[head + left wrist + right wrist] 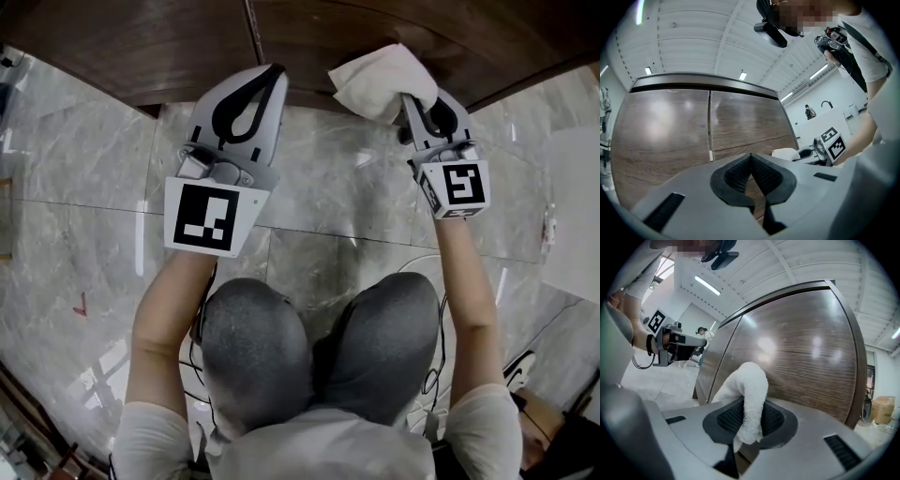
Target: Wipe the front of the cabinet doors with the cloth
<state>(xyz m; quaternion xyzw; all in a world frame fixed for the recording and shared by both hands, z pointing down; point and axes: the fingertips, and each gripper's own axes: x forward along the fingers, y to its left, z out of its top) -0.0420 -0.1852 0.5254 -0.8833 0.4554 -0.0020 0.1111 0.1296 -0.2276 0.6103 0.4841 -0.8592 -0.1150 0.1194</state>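
Two dark brown wood-grain cabinet doors stand shut at the far side, rising off a pale grey marble-tiled floor where the person crouches with knees forward. The right gripper is clamped hard on a white terry cloth. A folded wad of it is squeezed between the jaws and bulges out past the tips toward the wood. The left gripper has its ribbed black pads pressed together with nothing between them. It hangs low, near the seam between the doors, and carries nothing.

What matters for the wipe is how the cloth lies against the door. It sticks out straight ahead of the right gripper, along the gripper's own line, aimed at the low part of the right-hand door. From above it looks right up against the wood, though I can't be sure it is actually touching. The door face spreads wide to either side and upward from there. To my eye the right hand is the one placed to press in and sweep across the panel, while the left is nearer the other door but has no cloth.
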